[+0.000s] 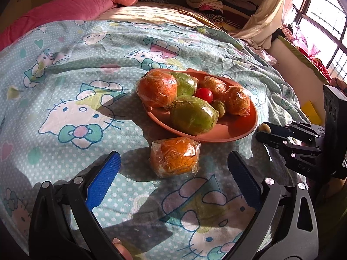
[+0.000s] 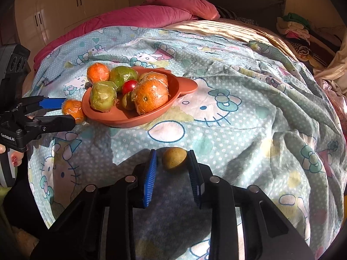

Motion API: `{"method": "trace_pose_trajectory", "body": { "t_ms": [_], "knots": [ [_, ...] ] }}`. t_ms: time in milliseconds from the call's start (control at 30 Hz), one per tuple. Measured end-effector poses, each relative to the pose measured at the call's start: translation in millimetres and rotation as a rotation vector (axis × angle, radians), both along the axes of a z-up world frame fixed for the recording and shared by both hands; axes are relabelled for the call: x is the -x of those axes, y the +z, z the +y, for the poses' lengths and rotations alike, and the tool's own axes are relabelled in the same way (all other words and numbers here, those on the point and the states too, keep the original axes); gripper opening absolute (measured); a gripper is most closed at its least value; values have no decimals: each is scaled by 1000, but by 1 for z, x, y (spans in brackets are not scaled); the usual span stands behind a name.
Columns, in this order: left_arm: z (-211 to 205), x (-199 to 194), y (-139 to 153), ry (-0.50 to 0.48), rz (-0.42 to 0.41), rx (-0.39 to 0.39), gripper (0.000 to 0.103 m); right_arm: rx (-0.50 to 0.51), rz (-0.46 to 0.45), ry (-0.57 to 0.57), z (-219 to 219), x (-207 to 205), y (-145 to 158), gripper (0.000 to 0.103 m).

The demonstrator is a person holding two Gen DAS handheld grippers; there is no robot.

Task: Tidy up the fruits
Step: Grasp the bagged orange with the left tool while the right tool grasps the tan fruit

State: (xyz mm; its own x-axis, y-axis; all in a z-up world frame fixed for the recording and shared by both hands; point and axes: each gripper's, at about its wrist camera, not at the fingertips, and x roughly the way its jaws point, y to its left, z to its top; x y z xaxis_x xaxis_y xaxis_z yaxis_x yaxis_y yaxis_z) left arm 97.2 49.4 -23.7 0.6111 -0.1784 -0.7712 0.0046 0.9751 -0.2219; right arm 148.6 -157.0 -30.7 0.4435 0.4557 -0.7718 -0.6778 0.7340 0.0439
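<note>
An orange-brown plate (image 1: 216, 138) on the bed holds several plastic-wrapped oranges and green fruits, a red tomato (image 1: 204, 94) and a small brownish fruit. In front of the plate lies one more wrapped orange (image 1: 175, 157). My left gripper (image 1: 174, 161) is open around it, with its blue pads well clear on both sides. To the right of the plate, my right gripper (image 2: 173, 159) is shut on a small brown round fruit (image 2: 174, 158) that rests on the bedspread. The left wrist view shows this fruit (image 1: 265, 127) at the tips of the right gripper (image 1: 262, 131).
The cartoon-cat bedspread (image 2: 238, 108) is rumpled, with folds to the right. A pink quilt (image 2: 141, 15) lies at the head of the bed. Piled clothes (image 2: 292, 28) sit far right, and a window (image 1: 325, 21) lights the scene. A fingertip shows at the left wrist view's bottom edge.
</note>
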Motion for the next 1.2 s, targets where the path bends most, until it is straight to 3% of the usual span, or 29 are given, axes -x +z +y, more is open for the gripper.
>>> {"method": "trace_pose_trajectory", "body": {
  "t_ms": [167, 433, 833, 1200],
  "knots": [
    [0, -4, -5, 4, 4, -11, 86, -8, 7, 1, -1, -1, -1, 23],
    [-2, -9, -8, -9, -6, -21, 38, -19, 10, 6, -2, -1, 2, 22],
    [-16, 9, 23, -67, -48, 7, 36, -101, -27, 48, -1, 13, 36, 22],
    [-44, -13, 37, -131, -61, -6, 36, -162, -60, 37, -8, 8, 63, 22]
  ]
}}
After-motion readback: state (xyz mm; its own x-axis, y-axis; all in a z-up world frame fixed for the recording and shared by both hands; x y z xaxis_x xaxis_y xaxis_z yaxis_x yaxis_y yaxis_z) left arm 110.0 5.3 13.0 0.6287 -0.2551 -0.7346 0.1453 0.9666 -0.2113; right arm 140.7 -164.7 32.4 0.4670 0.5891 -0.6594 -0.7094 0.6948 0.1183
